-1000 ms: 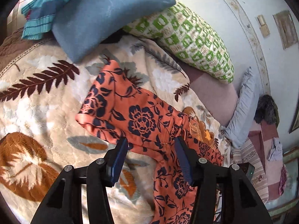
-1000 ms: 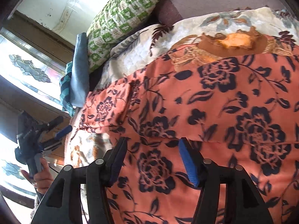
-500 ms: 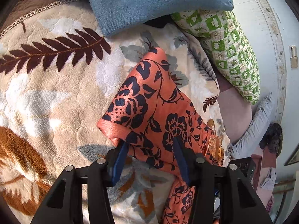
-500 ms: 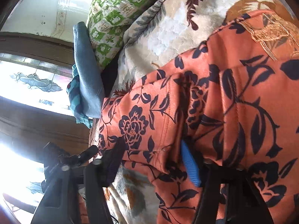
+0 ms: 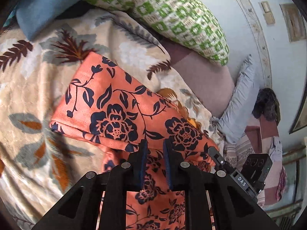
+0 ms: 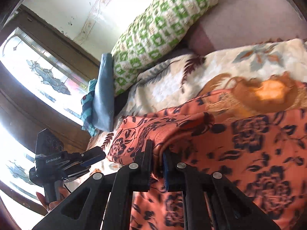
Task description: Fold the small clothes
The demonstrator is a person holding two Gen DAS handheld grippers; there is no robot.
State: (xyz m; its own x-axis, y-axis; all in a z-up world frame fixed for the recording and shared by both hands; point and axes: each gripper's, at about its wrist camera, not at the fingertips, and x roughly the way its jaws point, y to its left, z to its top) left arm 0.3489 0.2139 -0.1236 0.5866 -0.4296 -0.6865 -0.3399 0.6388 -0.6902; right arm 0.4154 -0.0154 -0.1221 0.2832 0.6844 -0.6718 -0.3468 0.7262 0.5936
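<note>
Plush blanket (image 5: 28, 80), silky floral garment (image 5: 115, 103)

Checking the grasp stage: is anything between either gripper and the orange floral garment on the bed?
Nothing visible. The left gripper and right gripper are both closing with folds of the orange, navy-flowered fabric garment directly between their jaws. The green checked pillow lies well behind.

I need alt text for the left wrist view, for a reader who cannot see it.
The left claw, its black jaws closing, pinches a folded edge of an orange garment with dark blue flowers that lies on a cream leaf-patterned blanket. Behind it, a green-and-white checked pillow and a blue pillow lean by a pale wall.
</note>
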